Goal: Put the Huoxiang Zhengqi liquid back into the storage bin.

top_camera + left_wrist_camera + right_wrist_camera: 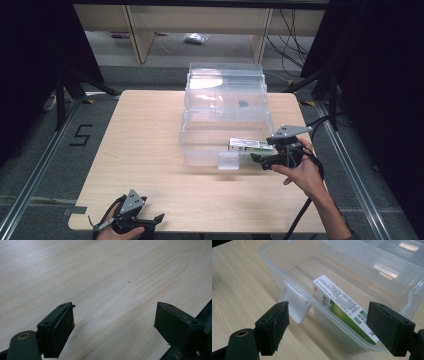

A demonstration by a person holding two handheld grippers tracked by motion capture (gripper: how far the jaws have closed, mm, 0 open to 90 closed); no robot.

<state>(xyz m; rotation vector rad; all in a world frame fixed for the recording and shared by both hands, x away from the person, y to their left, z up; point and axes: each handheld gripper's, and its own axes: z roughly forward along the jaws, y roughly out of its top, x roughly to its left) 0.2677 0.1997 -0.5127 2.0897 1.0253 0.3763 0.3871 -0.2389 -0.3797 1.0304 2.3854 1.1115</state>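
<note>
- Right tongs (261,161) gape empty at the clear bin's (200,150) 4 o'clock; dip squarely astride the white-green carton (342,305), avoiding the wall.
- Left tongs (152,222) idle, spread wide, at the bench's (145,145) 7 o'clock.

One clear plastic box (225,135) stands on one wooden table (145,150), its one lid (225,82) open at the back. Inside lies one white and green carton (342,306). One flat latch tab (297,303) hangs on the box's front wall. Two grippers are there, a left gripper (157,219) and a right gripper (256,159), each with two black jaws
</note>
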